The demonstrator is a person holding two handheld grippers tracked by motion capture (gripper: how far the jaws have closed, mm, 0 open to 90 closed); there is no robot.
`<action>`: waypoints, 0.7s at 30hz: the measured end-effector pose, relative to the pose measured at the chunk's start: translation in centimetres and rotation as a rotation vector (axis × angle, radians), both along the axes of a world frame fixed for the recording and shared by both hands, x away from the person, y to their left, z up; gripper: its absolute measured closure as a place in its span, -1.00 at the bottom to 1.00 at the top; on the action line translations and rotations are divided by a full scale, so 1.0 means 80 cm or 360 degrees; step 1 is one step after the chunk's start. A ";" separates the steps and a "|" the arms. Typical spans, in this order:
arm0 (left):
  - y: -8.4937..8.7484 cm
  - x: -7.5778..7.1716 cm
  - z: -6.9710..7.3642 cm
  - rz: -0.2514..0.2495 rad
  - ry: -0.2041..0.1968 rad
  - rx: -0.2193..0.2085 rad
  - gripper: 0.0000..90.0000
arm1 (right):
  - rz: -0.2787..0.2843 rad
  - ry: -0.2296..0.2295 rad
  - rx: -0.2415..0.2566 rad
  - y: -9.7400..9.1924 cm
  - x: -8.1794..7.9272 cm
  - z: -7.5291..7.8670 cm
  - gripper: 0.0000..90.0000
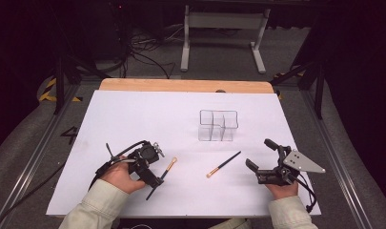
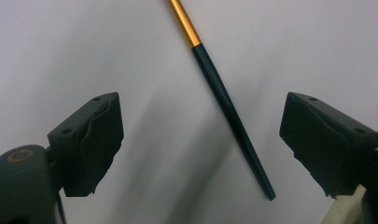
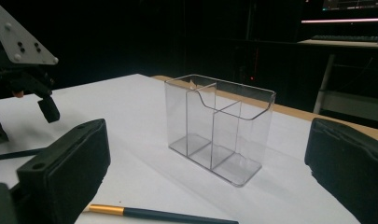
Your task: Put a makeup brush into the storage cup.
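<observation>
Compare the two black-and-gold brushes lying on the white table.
The left brush lies between the open jaws of the left gripper, partly covered by it; the right brush lies bare in the open, apart from the right gripper. The left brush lies steeper; the right brush slants flatter. Both lie flat, with black handles and gold ferrules.

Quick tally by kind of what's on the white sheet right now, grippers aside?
Gold-and-black brushes: 2, one under the left hand-held gripper at, one lying free at.
Clear divided organizers: 1, empty, at.
Total: 3
</observation>
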State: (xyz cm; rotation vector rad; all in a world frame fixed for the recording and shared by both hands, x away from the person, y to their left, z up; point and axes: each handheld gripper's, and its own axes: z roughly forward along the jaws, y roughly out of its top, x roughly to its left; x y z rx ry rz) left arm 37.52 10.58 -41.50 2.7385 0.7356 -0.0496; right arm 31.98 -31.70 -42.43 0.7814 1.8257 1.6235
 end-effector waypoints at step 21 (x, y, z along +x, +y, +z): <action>-0.015 -0.001 -0.019 -0.0001 0.0032 0.0117 -0.50 | 0.0007 -0.0014 0.0043 0.003 0.000 0.001 -0.95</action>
